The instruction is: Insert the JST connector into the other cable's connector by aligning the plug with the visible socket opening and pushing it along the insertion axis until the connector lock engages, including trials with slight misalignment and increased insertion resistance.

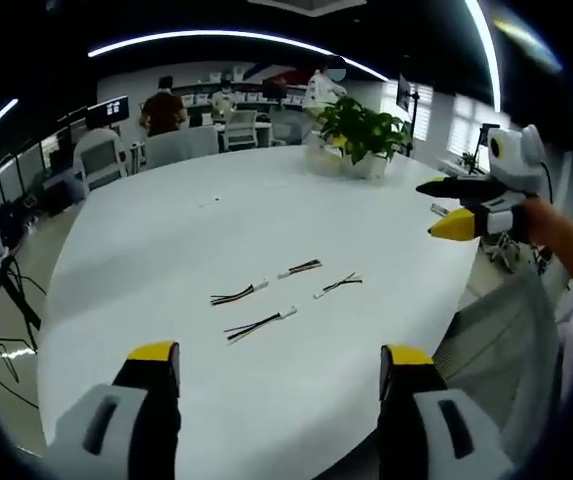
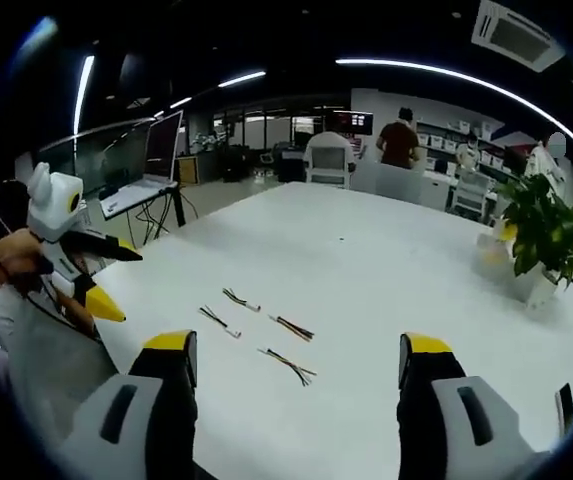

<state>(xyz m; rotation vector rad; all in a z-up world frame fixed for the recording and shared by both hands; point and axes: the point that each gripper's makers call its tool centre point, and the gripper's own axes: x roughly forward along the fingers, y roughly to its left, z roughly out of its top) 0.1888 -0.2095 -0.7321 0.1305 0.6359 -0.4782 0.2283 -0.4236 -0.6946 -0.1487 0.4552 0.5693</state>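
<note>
In the left gripper view our left claw point(image 1: 279, 372) rises from the bottom edge with its 2 yellow-tipped jaws standing wide apart and nothing between them. Ahead of it, on the white worktop point(image 1: 166, 250), lie 4 short cables with connectors: 1 point(image 1: 239, 294) at the left, 1 point(image 1: 260, 324) just below it and nearer the claw, 1 point(image 1: 300, 268) farther back, and 1 point(image 1: 338, 285) at the right. All 4 lie near each other but apart, none touching. Beyond them a potted plant point(image 1: 356, 135) stands at the far edge of the worktop. At the right our right claw point(image 1: 444, 207) hangs beyond the worktop edge, its jaws spread and holding nothing.

In the right gripper view the left claw point(image 2: 116, 285) comes in at the left, spread and bare. The right claw point(image 2: 296, 365) stands wide apart at the bottom. The 4 cables point(image 2: 240, 299), point(image 2: 219, 321), point(image 2: 292, 328), point(image 2: 288, 365) lie in front of it, and the plant point(image 2: 541, 235) stands at the right.
</note>
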